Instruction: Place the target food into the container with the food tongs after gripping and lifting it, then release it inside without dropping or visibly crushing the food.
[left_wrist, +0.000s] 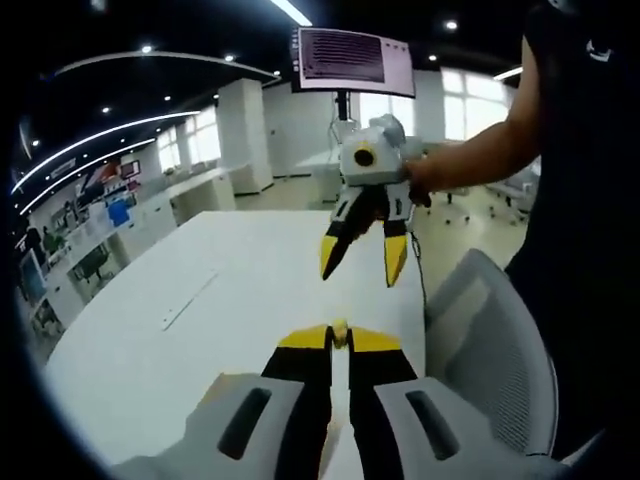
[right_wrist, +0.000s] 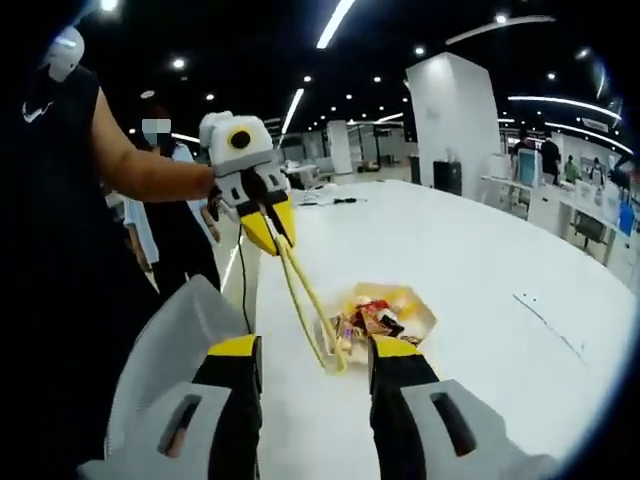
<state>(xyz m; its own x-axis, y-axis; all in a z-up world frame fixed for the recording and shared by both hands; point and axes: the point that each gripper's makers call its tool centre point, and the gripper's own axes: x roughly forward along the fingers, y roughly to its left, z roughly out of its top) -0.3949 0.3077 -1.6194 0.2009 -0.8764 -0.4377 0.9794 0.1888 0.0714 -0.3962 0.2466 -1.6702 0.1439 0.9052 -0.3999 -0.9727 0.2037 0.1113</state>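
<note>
Left tongs (right_wrist: 268, 222): clamped on yellow food tongs (right_wrist: 308, 300), tips just beside food tray (right_wrist: 420, 312) on white counter (right_wrist: 470, 250). Right tongs (left_wrist: 364, 255): jaws apart, empty, raised above the tray. Advice: close the food tongs softly on one item; lift straight.

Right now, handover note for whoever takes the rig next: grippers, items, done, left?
Left gripper: shut on the food tongs, held at their top end.
Right gripper: open, empty, raised over the white table.
Tong tips sit at the near edge of the yellow container, which holds mixed food. Can't tell whether they grip a piece.
Done: tongs in hand.
Left: grip a piece, lift, place, release gently.
</note>
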